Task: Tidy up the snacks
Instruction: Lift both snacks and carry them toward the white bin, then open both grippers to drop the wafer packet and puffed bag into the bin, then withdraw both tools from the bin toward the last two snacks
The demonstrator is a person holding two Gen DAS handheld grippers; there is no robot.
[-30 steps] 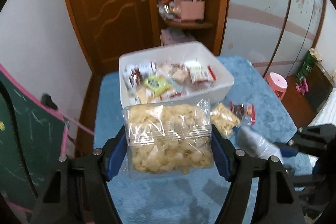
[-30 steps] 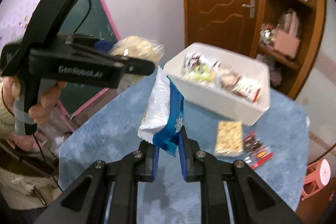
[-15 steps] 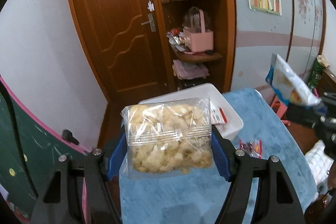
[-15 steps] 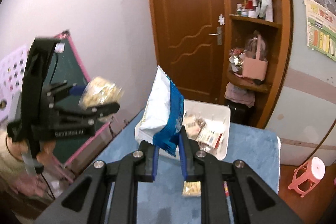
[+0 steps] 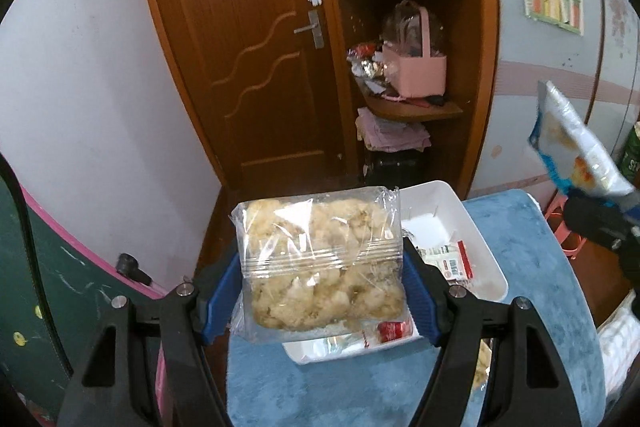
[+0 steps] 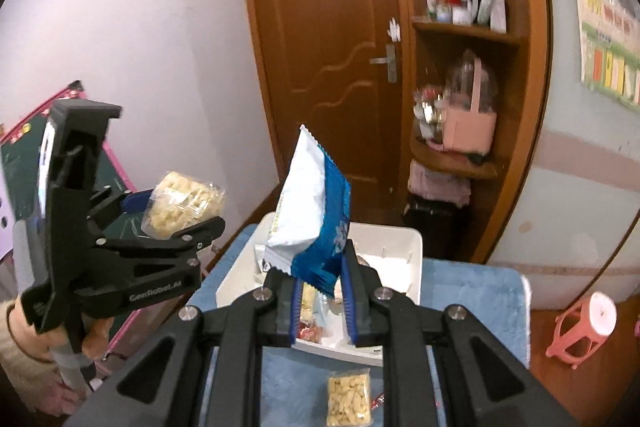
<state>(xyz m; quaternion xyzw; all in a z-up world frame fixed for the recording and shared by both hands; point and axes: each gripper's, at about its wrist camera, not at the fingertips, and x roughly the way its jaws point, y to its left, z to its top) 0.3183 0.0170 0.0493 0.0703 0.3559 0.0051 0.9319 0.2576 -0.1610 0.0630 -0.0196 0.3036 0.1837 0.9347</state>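
Snacks hang mid-frame above the white bin [image 5: 486, 259]: left gripper [image 5: 322, 287] clamps the clear puff bag [image 5: 320, 259], right gripper [image 6: 320, 301] pinches a blue-white packet [image 6: 310, 215]. Releasing early could miss the bin.

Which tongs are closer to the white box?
Probably the right tongs, holding the blue-and-white packet just above the white box. The left tongs, gripping the clear snack bag, hang off to its left.
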